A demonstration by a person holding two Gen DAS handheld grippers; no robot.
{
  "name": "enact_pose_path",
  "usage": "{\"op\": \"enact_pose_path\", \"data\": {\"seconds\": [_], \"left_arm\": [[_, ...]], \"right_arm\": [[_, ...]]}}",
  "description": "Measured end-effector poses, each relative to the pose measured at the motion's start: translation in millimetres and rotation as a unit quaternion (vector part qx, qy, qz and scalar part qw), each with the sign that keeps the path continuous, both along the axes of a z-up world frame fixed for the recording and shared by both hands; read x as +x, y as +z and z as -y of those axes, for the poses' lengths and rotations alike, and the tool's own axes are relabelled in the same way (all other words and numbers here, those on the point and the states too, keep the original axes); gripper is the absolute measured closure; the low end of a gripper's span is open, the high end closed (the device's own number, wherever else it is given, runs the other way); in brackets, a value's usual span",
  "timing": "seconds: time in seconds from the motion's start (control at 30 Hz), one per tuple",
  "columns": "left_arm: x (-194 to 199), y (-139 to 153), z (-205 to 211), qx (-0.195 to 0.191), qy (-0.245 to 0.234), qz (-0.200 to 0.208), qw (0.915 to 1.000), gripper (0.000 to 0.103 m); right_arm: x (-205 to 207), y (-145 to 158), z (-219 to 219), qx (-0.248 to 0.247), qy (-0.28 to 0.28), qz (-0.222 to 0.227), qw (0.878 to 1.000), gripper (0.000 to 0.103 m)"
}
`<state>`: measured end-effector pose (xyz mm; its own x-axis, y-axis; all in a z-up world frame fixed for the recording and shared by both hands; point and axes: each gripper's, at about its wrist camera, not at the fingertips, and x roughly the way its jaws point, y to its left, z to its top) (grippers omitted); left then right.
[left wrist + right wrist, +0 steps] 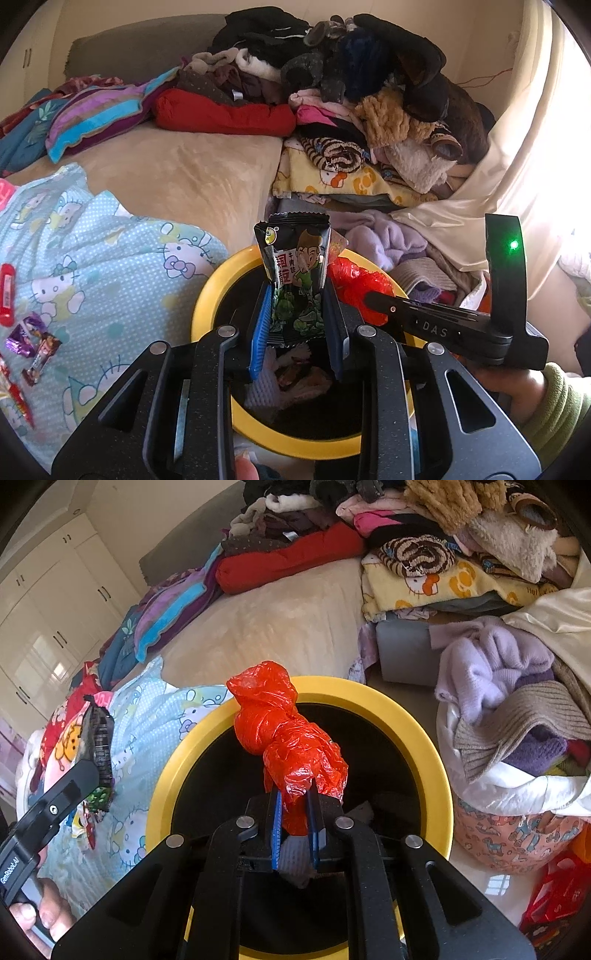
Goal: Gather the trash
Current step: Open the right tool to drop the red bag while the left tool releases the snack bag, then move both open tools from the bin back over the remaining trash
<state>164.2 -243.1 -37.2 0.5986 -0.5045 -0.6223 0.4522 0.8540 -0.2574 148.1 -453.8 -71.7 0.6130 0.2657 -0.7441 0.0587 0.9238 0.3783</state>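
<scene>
My left gripper [298, 291] is shut on a dark green snack wrapper [295, 266] with a cartoon figure, held upright over the yellow-rimmed black bin [207, 288]. Crumpled paper and wrappers lie at the bin's bottom. My right gripper [295, 801] is shut on a knotted red plastic bag [284, 731], which sticks up over the same bin [417, 716]. In the left wrist view the red bag [354, 280] shows just right of the wrapper. In the right wrist view the wrapper [98, 746] and the left gripper appear at the far left, beside the bin's rim.
More candy wrappers [33, 343] lie on the light blue cat-print blanket [110, 258] at the left. A big heap of clothes [369, 110] covers the bed behind. A basket of laundry [517, 746] stands right of the bin, red bags [557, 893] below it.
</scene>
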Motion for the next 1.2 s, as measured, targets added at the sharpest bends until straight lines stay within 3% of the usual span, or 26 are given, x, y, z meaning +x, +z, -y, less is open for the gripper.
{"op": "enact_pose_path", "data": {"seconds": [0.13,0.2,0.27,0.37,0.77,1.2], "left_arm": [[2.0,-3.9,2.8,-0.002,-0.004,-0.001,1.0,0.075],[2.3,-4.8,2.3,-0.004,-0.001,-0.002,1.0,0.06],[2.5,-4.0,-0.3,-0.008,0.008,0.0,0.9999,0.032],[1.6,-0.4,-8.7,-0.02,0.022,0.005,0.9995,0.013],[-12.4,17.6,-51.2,-0.024,0.088,0.023,0.9956,0.011],[-30.0,38.1,-94.2,-0.032,0.139,0.058,0.988,0.011]], "right_arm": [[1.0,-2.7,2.4,0.004,-0.004,-0.011,1.0,0.085],[0.7,-2.3,5.3,0.007,-0.01,-0.011,1.0,0.076],[0.4,-0.8,8.3,0.01,-0.016,-0.008,1.0,0.067],[-1.1,3.4,12.6,0.011,-0.029,-0.002,1.0,0.059],[-5.7,29.5,-2.4,0.0,-0.026,0.039,0.999,0.048],[-14.7,54.1,-50.9,-0.009,0.02,0.076,0.997,0.042]]}}
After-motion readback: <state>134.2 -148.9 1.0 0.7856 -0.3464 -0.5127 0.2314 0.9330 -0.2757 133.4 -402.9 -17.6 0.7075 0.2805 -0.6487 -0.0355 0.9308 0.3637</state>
